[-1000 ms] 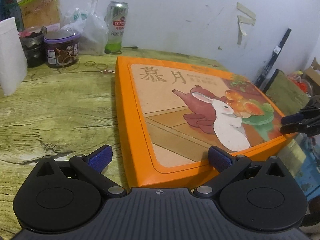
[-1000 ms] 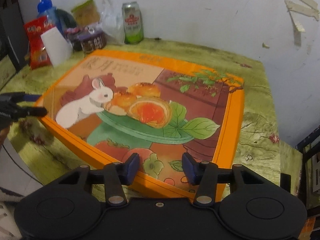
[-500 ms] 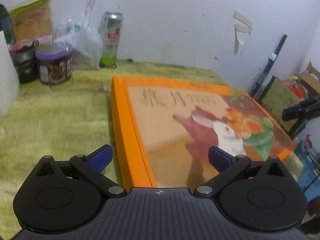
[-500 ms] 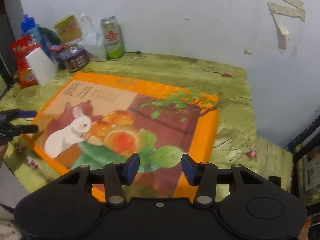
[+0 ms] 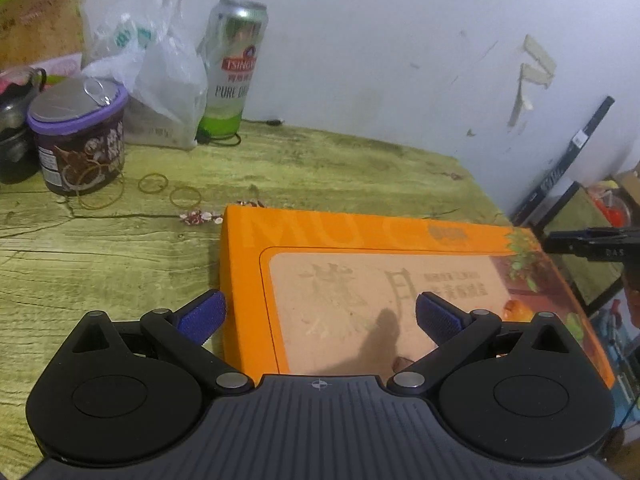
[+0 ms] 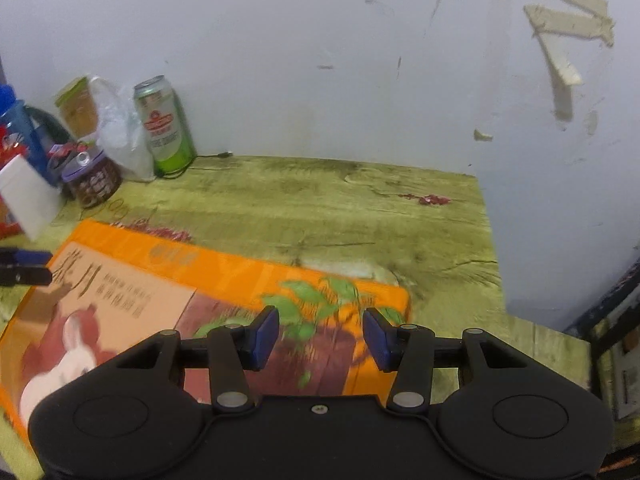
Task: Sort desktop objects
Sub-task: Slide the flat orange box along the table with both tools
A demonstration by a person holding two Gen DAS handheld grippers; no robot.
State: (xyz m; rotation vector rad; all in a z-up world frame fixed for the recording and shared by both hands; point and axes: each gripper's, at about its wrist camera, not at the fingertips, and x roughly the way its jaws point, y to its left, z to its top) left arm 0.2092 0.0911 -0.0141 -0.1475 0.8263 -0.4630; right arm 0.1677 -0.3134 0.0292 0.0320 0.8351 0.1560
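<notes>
Orange gift box (image 5: 372, 308), printed with a white rabbit and leafy branches, lay flat on the green wood-grain table (image 5: 100, 264), and both grippers were over its near part. Nearest in the left wrist view, the left gripper (image 5: 318, 316) had its jaws spread wide, one blue pad (image 5: 202, 314) beside the box's left edge and the other over the printed lid, neither pressing on anything I could make out. In the right wrist view the right gripper (image 6: 320, 338) stood with its jaws at a moderate gap above the box's leafy corner, nothing caught between the blue pads (image 6: 264, 336). Whether either gripper touched the lid I could not tell. Past the box, loose rubber bands (image 5: 152, 183) lay on the bare tabletop. Farther back, against the white wall (image 5: 380, 40), a cluster of things stood together: a dark jar with a purple lid (image 5: 78, 136), a clear plastic bag (image 5: 160, 80) just beside it, and a green beer can (image 5: 232, 68) upright next to the bag.
</notes>
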